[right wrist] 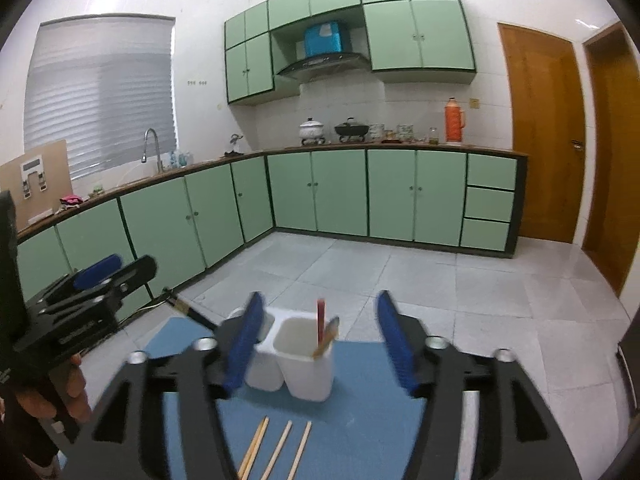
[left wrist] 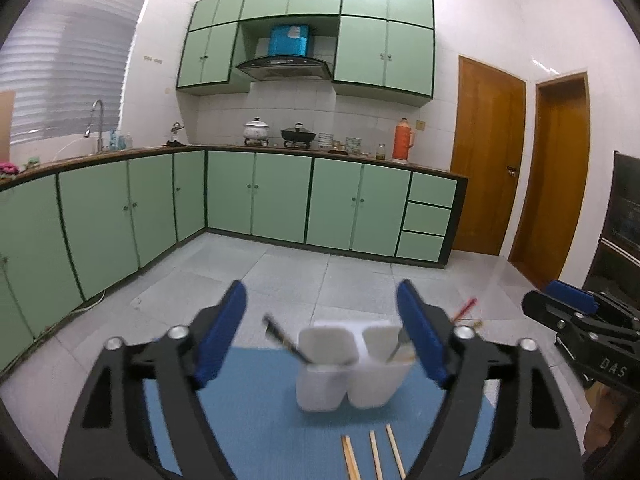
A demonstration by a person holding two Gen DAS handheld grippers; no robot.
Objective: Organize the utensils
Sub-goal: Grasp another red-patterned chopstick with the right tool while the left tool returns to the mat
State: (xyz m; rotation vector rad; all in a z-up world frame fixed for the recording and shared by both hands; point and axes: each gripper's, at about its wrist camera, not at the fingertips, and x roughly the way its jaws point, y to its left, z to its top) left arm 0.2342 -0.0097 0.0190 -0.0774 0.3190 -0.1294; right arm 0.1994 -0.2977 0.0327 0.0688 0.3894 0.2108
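Observation:
A white two-compartment holder (left wrist: 344,368) (right wrist: 304,360) stands on a blue mat (left wrist: 256,408) (right wrist: 360,420). Dark chopsticks (left wrist: 284,340) lean out of its left compartment. A red stick (right wrist: 321,320) and a wooden-handled utensil (right wrist: 330,334) stand in the right one. Three pale wooden chopsticks (left wrist: 372,456) (right wrist: 276,448) lie on the mat in front of the holder. My left gripper (left wrist: 322,290) is open above and just short of the holder, with nothing between its fingers. My right gripper (right wrist: 320,298) is open too, with nothing held, and frames the right compartment.
Beyond the mat's far edge lies a grey tiled floor (left wrist: 280,272). Green base cabinets (right wrist: 340,192) line the far and left walls. Each gripper shows at the other view's edge: the right gripper (left wrist: 568,304), the left gripper (right wrist: 100,276), held by a hand (right wrist: 76,392).

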